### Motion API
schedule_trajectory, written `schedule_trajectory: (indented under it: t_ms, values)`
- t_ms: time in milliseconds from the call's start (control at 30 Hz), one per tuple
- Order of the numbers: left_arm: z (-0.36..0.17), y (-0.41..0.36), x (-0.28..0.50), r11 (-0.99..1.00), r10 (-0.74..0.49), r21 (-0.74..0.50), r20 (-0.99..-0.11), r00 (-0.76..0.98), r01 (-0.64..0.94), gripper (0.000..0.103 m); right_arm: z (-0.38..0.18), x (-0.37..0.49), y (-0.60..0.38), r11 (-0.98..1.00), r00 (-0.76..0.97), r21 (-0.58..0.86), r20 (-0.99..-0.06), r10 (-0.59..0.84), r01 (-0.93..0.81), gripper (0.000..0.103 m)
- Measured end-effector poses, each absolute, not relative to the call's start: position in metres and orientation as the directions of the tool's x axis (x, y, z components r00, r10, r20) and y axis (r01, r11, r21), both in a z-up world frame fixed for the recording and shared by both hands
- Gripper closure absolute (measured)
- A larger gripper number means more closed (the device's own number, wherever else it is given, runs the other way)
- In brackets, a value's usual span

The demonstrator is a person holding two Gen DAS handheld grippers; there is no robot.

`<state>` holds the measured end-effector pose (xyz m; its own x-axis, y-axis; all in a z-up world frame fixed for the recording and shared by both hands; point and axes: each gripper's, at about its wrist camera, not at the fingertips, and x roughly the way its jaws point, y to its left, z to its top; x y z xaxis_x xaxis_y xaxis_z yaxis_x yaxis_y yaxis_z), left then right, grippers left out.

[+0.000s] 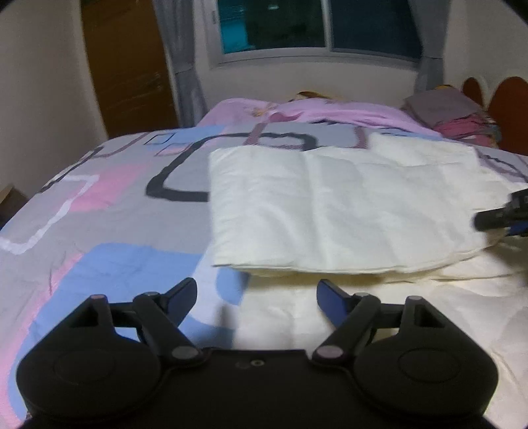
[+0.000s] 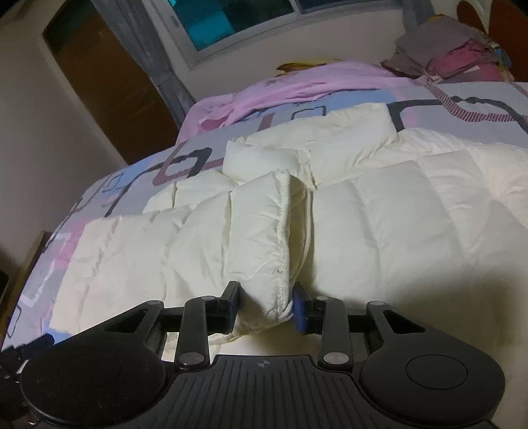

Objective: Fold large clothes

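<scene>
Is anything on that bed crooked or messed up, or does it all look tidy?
Mostly tidy. The cream puffer jacket lies flat on the patterned bedspread, but one padded edge bunches up between the right gripper jaws. The left gripper is open and holds nothing.

Home bedroom: bed [image 1: 99, 198] with patterned cover, curtained window [image 1: 316, 26], wooden door [image 1: 132, 66].

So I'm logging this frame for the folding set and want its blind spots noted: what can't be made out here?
- Left wrist view: the cream puffer jacket is motion-blurred, so its seams and layers are unclear.
- Left wrist view: the right gripper is cut off by the right edge.
- Right wrist view: the right gripper is shut on a jacket fold; the garment's near edge is hidden behind it.
- Right wrist view: the clothes pile is too small to identify.
</scene>
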<state>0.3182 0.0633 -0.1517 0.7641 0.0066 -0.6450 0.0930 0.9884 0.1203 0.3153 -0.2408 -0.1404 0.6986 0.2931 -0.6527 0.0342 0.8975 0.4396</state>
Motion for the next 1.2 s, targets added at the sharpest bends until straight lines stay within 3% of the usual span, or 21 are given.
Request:
schedule_trajectory:
  t_ms: [33, 300, 400, 433, 500, 633, 867, 933, 1000, 1067, 1200]
  values:
    - [-0.153, 0.065, 0.321, 0.989, 0.009, 0.116, -0.642, 0.767, 0.086, 0.025, -0.136, 0.315, -0.241, 0.899, 0.709, 0.436, -0.644, 0.288, 0.030, 0.087]
    - [-0.160, 0.057, 0.333, 0.988, -0.004, 0.117, -0.621, 0.783, 0.098, 0.030, -0.096, 0.293, -0.272, 0.943, 0.797, 0.327, -0.584, 0.154, 0.057, 0.088]
    - [-0.162, 0.054, 0.337, 0.988, -0.019, 0.109, -0.616, 0.788, 0.109, 0.041, -0.100, 0.286, -0.292, 0.945, 0.790, 0.308, -0.603, 0.107, 0.107, 0.088]
    - [-0.163, 0.054, 0.340, 0.989, -0.027, 0.096, -0.619, 0.785, 0.110, 0.051, -0.102, 0.284, -0.297, 0.946, 0.788, 0.303, -0.608, 0.095, 0.119, 0.088]
    - [-0.166, 0.056, 0.344, 0.993, -0.033, 0.067, -0.634, 0.773, 0.097, 0.061, -0.107, 0.280, -0.309, 0.945, 0.781, 0.288, -0.622, 0.062, 0.154, 0.088]
    - [-0.173, 0.061, 0.349, 0.995, -0.062, 0.016, -0.664, 0.745, 0.096, 0.071, -0.125, 0.278, -0.323, 0.946, 0.748, 0.259, -0.663, 0.026, 0.197, 0.088]
    - [-0.170, 0.068, 0.345, 0.992, -0.111, -0.036, -0.685, 0.720, 0.119, 0.071, -0.144, 0.279, -0.319, 0.969, 0.708, 0.141, -0.705, -0.045, 0.202, 0.087]
    - [-0.164, 0.076, 0.340, 0.990, -0.134, -0.065, -0.685, 0.716, 0.123, 0.064, -0.137, 0.275, -0.320, 0.967, 0.723, 0.142, -0.688, -0.058, 0.212, 0.079]
    - [-0.156, 0.083, 0.333, 0.989, -0.147, -0.083, -0.673, 0.725, 0.123, 0.059, -0.126, 0.267, -0.323, 0.963, 0.753, 0.139, -0.652, -0.087, 0.232, 0.032]
    - [-0.146, 0.090, 0.327, 0.989, -0.149, -0.099, -0.655, 0.741, 0.111, 0.051, -0.115, 0.261, -0.322, 0.968, 0.795, 0.120, -0.598, -0.106, 0.219, 0.028]
    - [-0.130, 0.086, 0.336, 0.984, -0.174, -0.142, -0.627, 0.759, 0.108, 0.051, -0.101, 0.270, -0.309, 0.982, 0.829, 0.086, -0.552, -0.093, 0.167, 0.028]
